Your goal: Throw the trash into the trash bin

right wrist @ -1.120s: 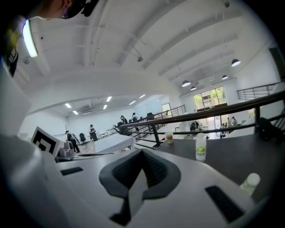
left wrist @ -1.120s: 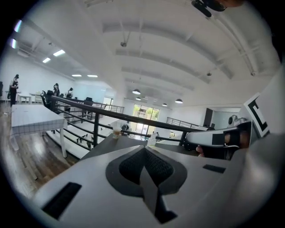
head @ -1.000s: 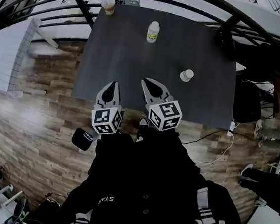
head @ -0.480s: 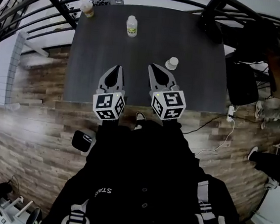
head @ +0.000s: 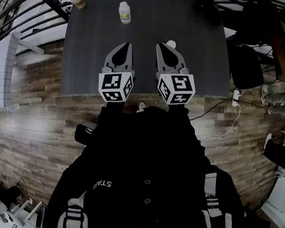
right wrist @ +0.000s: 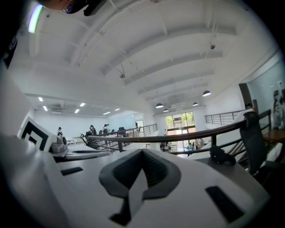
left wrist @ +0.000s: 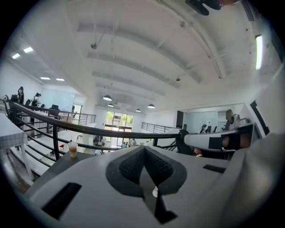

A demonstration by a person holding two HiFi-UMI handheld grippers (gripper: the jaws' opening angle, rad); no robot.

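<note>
Right gripper (head: pixel 163 47): jaws shut, nothing held; the nearer one to the trash.
Small white container (head: pixel 171 44): touching or just beyond its tip, mid-table (head: pixel 88 54); axis not discernible.
Left gripper (head: pixel 125 46): shut, empty.
Bottle (head: pixel 124 13): upright, straight ahead, near the far edge.
Cup (head: pixel 78 0): far-left corner.
Trash bin: not seen.

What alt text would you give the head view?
A person in dark clothes holds two shut, empty grippers, the left gripper and the right gripper, over the near edge of a dark table. On it stand a small bottle, a drink cup at the far left corner, and a small white container beside the right gripper's tip.
</note>
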